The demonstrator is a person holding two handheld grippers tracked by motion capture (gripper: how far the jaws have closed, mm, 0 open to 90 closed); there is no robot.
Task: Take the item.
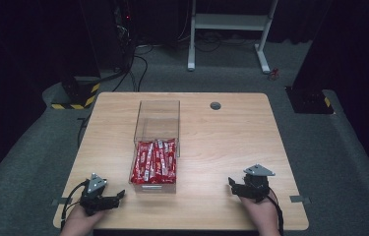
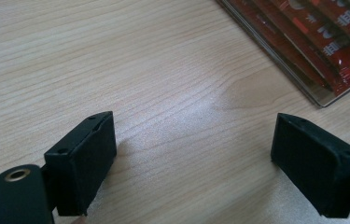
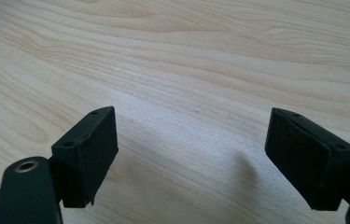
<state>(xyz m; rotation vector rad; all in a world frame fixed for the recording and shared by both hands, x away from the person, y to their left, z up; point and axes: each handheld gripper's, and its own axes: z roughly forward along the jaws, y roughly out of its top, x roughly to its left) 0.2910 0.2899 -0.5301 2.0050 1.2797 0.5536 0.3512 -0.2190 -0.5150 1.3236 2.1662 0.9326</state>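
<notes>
On the light wooden table [image 1: 221, 147], a clear plastic box [image 1: 156, 118] stands a little left of centre, its long side running away from the person; the far half is bare and the near half is packed with red sachets [image 1: 155, 161] lying lengthwise side by side. Wide stretches of bare wood lie on both sides of the box, more on the right, and a small grey grommet [image 1: 215, 105] sits near the far edge. Close to the near edge, the left gripper [image 1: 113, 197] rests in a hand just beside the box's near left corner, apart from it, jaws spread wide with nothing between them. The right gripper [image 1: 235, 187] sits well to the right of the box near the near right corner of the table, jaws likewise parted and empty over bare wood. From the left gripper view, the box's corner and the sachets [image 2: 331, 42] show at upper right; white characters are printed on the red wrappers, too blurred and cut off to read. Beyond the table, grey carpet and a white desk frame [image 1: 229, 29] stand in the dark.
</notes>
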